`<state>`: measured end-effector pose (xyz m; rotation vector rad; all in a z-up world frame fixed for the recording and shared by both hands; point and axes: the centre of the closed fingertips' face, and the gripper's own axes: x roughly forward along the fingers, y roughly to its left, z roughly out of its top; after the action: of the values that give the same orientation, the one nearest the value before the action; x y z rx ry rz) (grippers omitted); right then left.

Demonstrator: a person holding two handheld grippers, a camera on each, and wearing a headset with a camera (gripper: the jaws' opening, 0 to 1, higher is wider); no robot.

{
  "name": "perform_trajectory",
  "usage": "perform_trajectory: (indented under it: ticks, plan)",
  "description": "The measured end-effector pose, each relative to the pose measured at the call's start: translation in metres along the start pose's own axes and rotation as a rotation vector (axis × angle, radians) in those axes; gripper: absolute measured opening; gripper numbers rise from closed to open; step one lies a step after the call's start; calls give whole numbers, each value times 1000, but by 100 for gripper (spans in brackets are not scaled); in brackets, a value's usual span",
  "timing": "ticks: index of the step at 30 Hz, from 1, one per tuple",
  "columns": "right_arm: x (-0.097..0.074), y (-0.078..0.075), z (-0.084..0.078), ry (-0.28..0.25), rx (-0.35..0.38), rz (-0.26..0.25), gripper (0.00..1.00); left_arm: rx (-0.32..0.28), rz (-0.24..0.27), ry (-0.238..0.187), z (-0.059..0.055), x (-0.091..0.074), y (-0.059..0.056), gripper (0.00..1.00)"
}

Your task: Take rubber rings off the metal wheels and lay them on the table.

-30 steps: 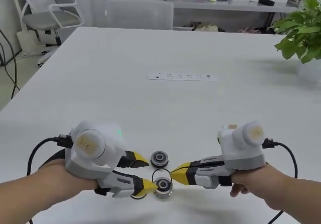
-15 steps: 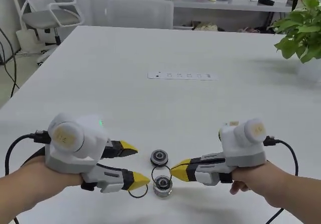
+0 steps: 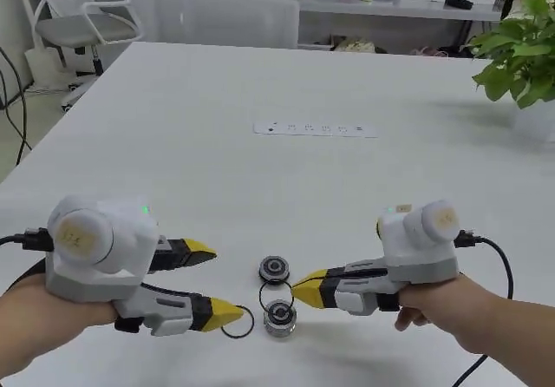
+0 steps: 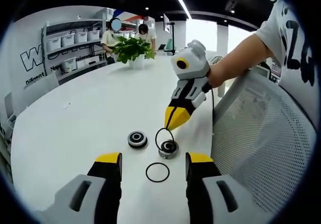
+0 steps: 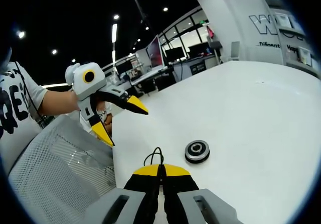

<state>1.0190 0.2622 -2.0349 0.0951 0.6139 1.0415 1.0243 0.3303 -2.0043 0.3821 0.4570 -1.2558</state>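
Two metal wheels sit near the table's front edge: the far wheel and the near wheel. My right gripper is shut on a thin black rubber ring, which hangs just above the near wheel with its lower edge by the wheel's top. A second black ring lies flat on the table. My left gripper stands open just left of it, holding nothing.
A white power strip lies at mid-table. A potted plant stands at the far right corner. Chairs stand past the far edge, and a mesh chair back is close behind the near edge.
My left gripper has drawn back to the left, away from the near wheel, with its jaws open. The right gripper keeps its hold on the ring and has barely moved.
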Motion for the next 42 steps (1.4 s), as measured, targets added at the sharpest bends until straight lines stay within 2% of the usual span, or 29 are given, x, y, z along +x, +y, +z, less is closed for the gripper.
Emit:
perform_trajectory:
  ticks: [18, 25, 42]
  plan:
    - [0, 6, 6, -16, 6, 6, 0, -52, 18, -10, -5, -14, -2, 56]
    - [1, 8, 9, -26, 7, 11, 0, -47, 28, -15, -3, -18, 0, 59]
    - [8, 13, 14, -43, 21, 26, 0, -37, 43, 4, -13, -28, -1, 65]
